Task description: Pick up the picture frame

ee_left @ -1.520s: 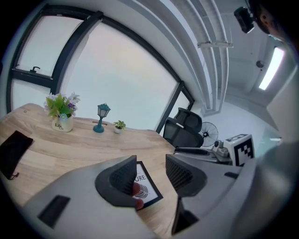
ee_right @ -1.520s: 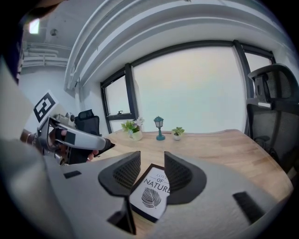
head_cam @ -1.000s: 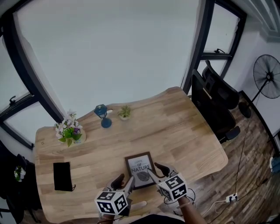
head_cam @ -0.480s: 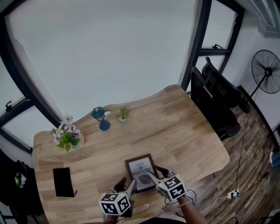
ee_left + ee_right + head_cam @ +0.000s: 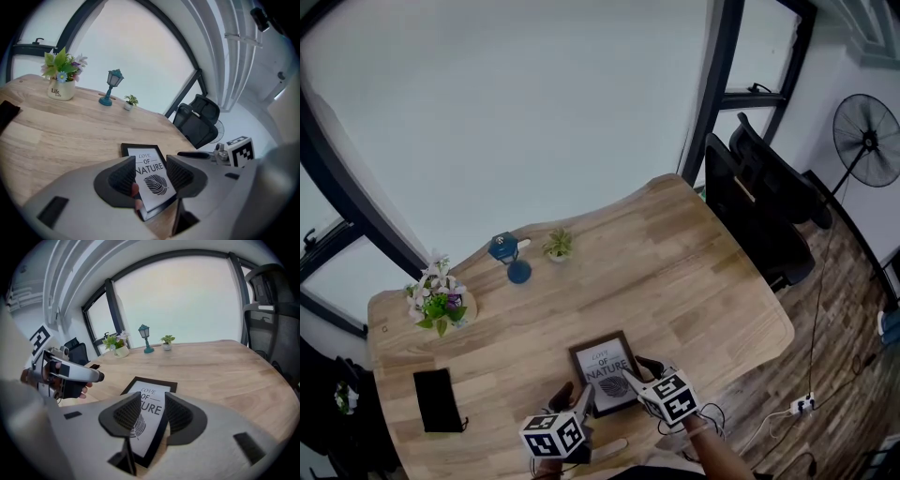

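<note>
The picture frame (image 5: 605, 367), black-edged with a white print reading "LOVE OF NATURE" and a leaf, lies flat on the wooden table (image 5: 675, 272) near its front edge. My left gripper (image 5: 573, 397) hovers open at the frame's near left corner. In the left gripper view the frame (image 5: 146, 158) shows through the gap of that gripper (image 5: 151, 168). My right gripper (image 5: 638, 370) stands open at the frame's near right side. The frame (image 5: 151, 396) lies just beyond this gripper (image 5: 153, 410). Neither holds anything.
At the table's back left stand a flower pot (image 5: 439, 300), a small blue lamp (image 5: 508, 256) and a tiny potted plant (image 5: 557, 246). A flat black object (image 5: 438, 400) lies at the left. Black chairs (image 5: 759, 216) and a fan (image 5: 867, 127) stand to the right.
The head view has shifted slightly. Both grippers stay open at the frame's near edge, and the frame has not moved on the table.
</note>
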The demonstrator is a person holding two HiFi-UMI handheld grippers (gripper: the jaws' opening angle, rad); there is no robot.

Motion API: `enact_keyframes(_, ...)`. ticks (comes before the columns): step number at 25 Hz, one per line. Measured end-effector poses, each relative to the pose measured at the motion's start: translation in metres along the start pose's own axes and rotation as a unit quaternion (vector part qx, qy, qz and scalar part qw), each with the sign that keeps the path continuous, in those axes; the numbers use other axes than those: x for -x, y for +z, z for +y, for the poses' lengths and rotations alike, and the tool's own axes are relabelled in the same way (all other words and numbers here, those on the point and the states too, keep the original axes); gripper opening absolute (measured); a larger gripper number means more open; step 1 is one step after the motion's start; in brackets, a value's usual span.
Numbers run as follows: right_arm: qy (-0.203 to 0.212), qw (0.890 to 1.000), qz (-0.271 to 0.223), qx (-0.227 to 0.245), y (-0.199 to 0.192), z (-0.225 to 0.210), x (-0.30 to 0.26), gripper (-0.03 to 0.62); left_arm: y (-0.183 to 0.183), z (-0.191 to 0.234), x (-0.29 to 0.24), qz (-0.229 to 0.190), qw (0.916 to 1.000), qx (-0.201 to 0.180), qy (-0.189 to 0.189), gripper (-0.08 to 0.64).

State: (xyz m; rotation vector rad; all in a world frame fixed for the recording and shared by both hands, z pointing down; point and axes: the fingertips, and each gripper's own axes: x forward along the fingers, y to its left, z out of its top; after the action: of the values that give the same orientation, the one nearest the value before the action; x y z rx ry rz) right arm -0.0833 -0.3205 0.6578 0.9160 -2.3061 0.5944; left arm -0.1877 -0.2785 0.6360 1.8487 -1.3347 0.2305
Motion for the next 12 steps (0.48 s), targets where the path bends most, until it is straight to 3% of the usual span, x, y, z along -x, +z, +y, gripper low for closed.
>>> enact_keyframes(12, -0.005, 0.999, 0.042, -0.019, -0.027, -0.017, -0.025, 0.133, -0.026, 0.026, -0.028, 0.043, 0.9986, 0.022, 0.020, 0.189)
